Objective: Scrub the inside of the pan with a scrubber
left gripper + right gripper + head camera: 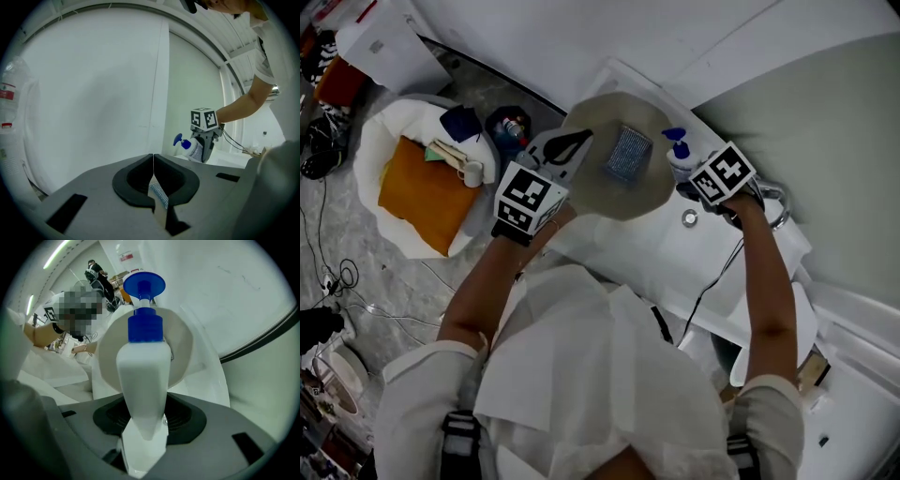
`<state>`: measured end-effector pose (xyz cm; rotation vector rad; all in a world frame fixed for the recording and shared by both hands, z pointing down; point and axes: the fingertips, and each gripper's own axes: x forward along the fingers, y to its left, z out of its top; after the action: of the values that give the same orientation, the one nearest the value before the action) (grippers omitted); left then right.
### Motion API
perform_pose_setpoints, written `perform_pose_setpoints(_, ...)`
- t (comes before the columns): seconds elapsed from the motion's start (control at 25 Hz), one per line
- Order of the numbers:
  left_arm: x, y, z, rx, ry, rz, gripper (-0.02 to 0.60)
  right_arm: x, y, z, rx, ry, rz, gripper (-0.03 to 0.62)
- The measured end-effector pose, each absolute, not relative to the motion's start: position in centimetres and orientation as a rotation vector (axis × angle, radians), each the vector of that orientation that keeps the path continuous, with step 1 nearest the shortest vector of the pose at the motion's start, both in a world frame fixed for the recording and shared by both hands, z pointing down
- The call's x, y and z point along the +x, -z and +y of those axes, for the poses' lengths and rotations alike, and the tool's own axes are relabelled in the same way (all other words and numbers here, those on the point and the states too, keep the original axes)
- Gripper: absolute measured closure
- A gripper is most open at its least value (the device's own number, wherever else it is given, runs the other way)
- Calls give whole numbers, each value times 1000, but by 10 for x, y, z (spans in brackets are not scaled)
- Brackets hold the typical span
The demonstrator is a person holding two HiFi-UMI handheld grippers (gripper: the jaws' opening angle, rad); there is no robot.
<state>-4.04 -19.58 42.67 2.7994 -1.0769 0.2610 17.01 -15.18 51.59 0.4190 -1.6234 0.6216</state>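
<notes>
The scrubber (628,153) is seen lying inside the pan (623,202), far centre. It looks soft and light and is best pinched across its edges. The stiff pan's left rim is clamped by the left gripper (567,147). On the right, a soap bottle (143,371) is held by the right gripper (144,432).

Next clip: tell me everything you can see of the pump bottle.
The pump bottle has a white, plastic-looking body with a blue collar and a blue pump head on top. The right gripper holds it by the body, jaws closed on either side. In the left gripper view it is tilted, pump head toward the left. In the head view it is just beside the right edge of the pan, over the white counter. Whether its base touches the counter cannot be told.
</notes>
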Motion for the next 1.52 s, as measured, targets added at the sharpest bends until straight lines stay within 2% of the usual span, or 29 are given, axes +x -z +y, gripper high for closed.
perform_pose_setpoints(0.88,-52,-426,-193,2776,-213,-1096,565,176,-512,-146,314,-593,-1418,398)
perform_pose_setpoints(1.52,-42,-432,-201,2767,-265,-1072,565,166,-516,-169,532,-633,-1752,398)
